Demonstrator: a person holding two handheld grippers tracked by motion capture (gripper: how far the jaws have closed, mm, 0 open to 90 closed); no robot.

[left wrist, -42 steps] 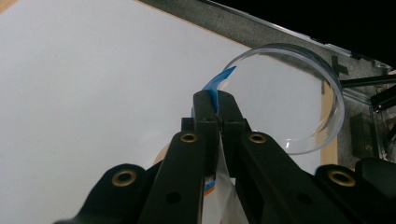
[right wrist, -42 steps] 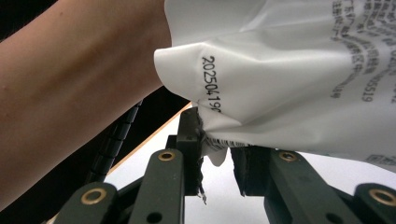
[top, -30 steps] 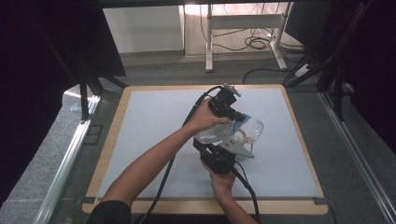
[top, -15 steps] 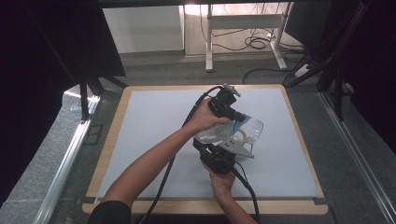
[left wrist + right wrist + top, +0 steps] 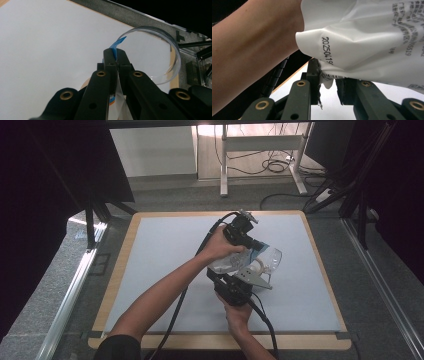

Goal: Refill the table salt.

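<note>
High view, dish: a clear round dish (image 5: 267,260) stands on the white surface (image 5: 165,255), and I take it as the landmark for all places.
High view, packet: a white packet (image 5: 231,264) with a blue edge is held in the air just beside the dish, on its near-left side, probably so that the contents can fall into the dish.
High view, left gripper: the left gripper (image 5: 255,243) comes from the far-left side of the dish and holds the blue top of the packet, just above the dish rim.
High view, right gripper: the right gripper (image 5: 239,279) is on the near side of the dish, under the packet; I judge that it holds the body steady while the top is pulled.
Left gripper view, state: the jaws are fully closed on a thin blue strip (image 5: 117,44), which stands out over the dish (image 5: 162,50); the white film of the packet hangs between the jaws below.
Left gripper view, reason: the pinch so near the edge looks suited for tearing the packet open.
Right gripper view, state: the jaws stand a little apart, but the crumpled lower edge of the packet (image 5: 367,40) with printed digits is clamped between them.
Right gripper view, forearm: the person's forearm (image 5: 249,50) crosses close above, on the side away from the dish.
</note>
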